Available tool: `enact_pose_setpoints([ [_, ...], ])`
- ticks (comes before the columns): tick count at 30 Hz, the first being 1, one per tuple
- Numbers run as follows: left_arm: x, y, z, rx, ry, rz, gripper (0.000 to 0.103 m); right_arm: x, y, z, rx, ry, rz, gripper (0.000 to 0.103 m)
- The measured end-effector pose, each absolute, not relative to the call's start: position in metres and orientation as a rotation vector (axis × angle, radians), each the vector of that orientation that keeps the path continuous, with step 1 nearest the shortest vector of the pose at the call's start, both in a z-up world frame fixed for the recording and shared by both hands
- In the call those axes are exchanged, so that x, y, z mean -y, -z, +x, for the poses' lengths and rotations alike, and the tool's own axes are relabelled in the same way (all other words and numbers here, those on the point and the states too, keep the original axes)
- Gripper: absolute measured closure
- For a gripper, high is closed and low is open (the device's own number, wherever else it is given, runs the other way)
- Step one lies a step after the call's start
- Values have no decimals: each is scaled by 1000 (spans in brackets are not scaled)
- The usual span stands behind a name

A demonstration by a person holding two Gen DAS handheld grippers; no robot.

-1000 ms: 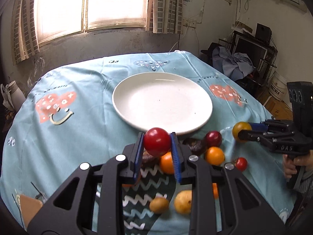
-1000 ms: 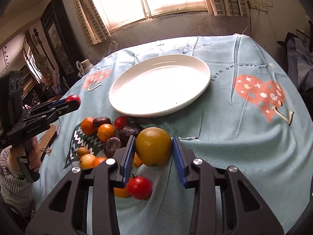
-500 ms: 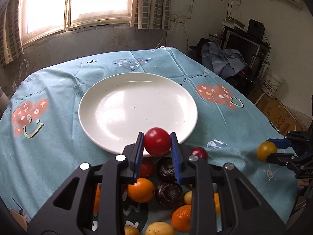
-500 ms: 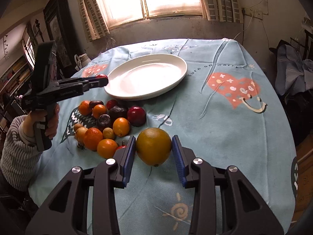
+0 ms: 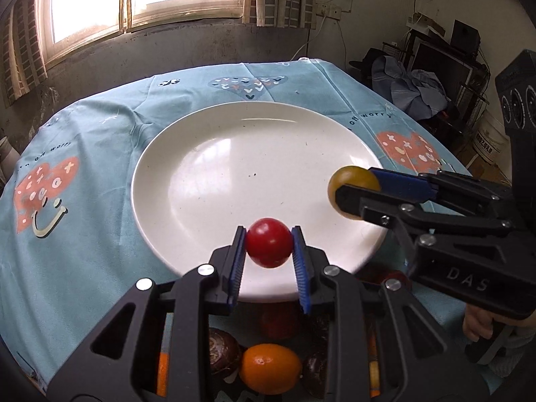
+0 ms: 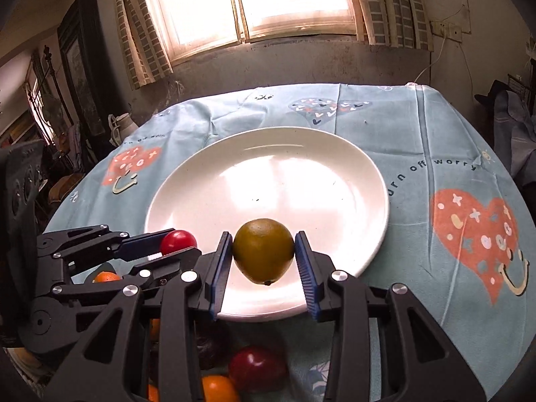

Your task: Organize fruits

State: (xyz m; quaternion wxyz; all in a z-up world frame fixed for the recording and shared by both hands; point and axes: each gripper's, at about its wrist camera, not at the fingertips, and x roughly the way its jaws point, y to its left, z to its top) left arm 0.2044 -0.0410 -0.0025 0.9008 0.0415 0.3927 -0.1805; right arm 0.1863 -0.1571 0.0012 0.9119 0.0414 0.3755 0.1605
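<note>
A yellow-green citrus fruit was clamped between the blue pads of the right hand-held gripper, over the near rim of a white plate. To its left, a small red fruit was gripped by the left hand-held gripper. Below, a dark red fruit and an orange lay on the blue-clothed surface.

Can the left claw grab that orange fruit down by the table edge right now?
Probably not yet. The left claw is already shut on the red fruit over the plate. The orange fruit sits beneath it, unblocked, once it lets go.
</note>
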Motion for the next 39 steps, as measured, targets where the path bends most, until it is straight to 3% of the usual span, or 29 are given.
enact_pose_setpoints([
  [1,42,6,208,-818,365,90,76,157,3,188,-781,-324,88,62],
  [3,40,10,213,-829,362,78,74,165,3,184,-741,-305,106,40],
  [4,39,12,215,-835,366,65,71,168,0,181,-719,-308,114,40],
  [6,36,12,215,-831,361,50,55,171,-5,175,-702,-318,127,40],
  [10,33,2,203,-799,362,50,54,179,-8,155,-674,-342,192,40],
  [19,12,-13,121,-724,331,112,31,201,-14,79,-648,-381,226,40],
  [21,2,-12,95,-710,315,122,22,199,-17,59,-650,-382,209,40],
  [27,-14,-3,36,-669,292,162,12,198,-15,9,-612,-446,248,38],
  [39,-23,15,49,-771,286,139,11,206,-11,9,-634,-414,289,38],
])
